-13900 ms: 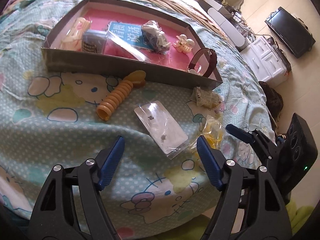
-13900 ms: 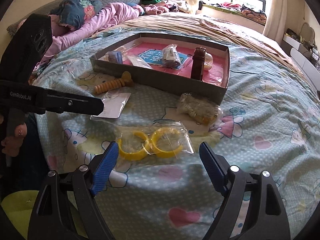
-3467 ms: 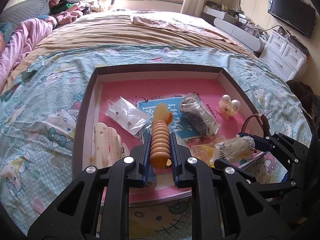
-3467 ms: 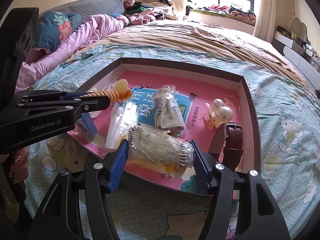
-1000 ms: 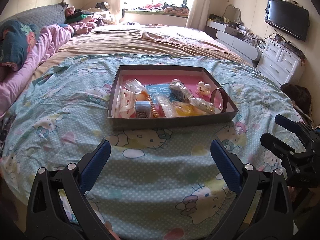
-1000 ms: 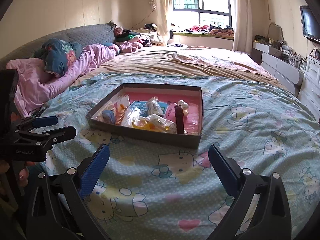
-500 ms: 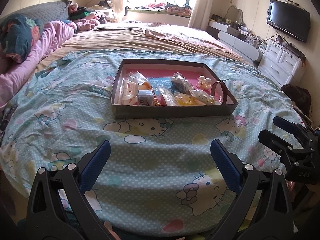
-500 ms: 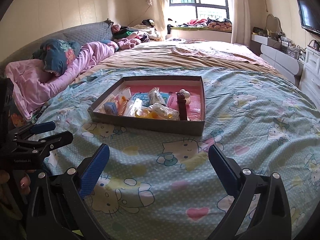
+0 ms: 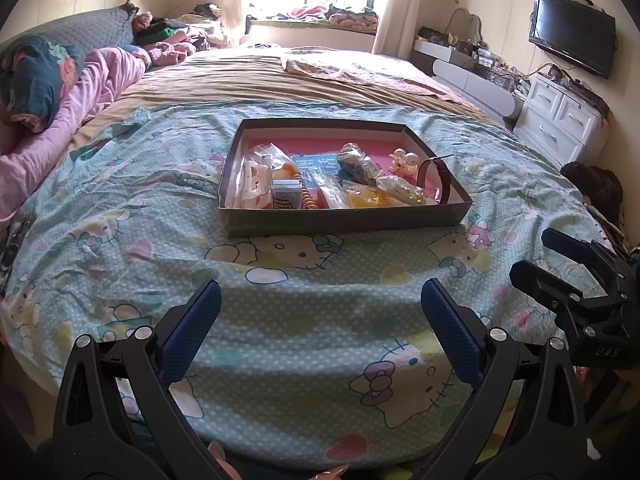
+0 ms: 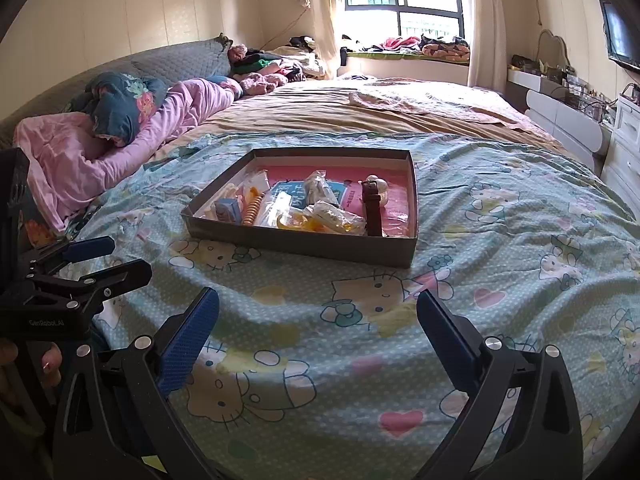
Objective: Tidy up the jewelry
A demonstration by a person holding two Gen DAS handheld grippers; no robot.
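A shallow grey box (image 9: 344, 222) with a pink floor sits on the Hello Kitty bedspread; it also shows in the right wrist view (image 10: 296, 246). Inside lie several bagged pieces, an orange spiral hair clip (image 9: 306, 198), yellow bangles in a bag (image 9: 366, 198), a pearl clip (image 9: 404, 158) and a brown watch strap (image 9: 438, 180). My left gripper (image 9: 320, 320) is open and empty, held back from the box near the bed's front edge. My right gripper (image 10: 318, 322) is open and empty, also well short of the box.
A pink quilt and blue pillow (image 10: 120, 120) lie at the bed's left. A white dresser (image 9: 560, 120) and wall TV (image 9: 572, 32) stand at the right. The other gripper shows at each view's edge, the right one in the left view (image 9: 580, 276), the left one in the right view (image 10: 72, 276).
Earlier both grippers put the spiral clip and a bagged piece into the box and opened. Over the last second both have hung open, back from the box, with only slight drift.
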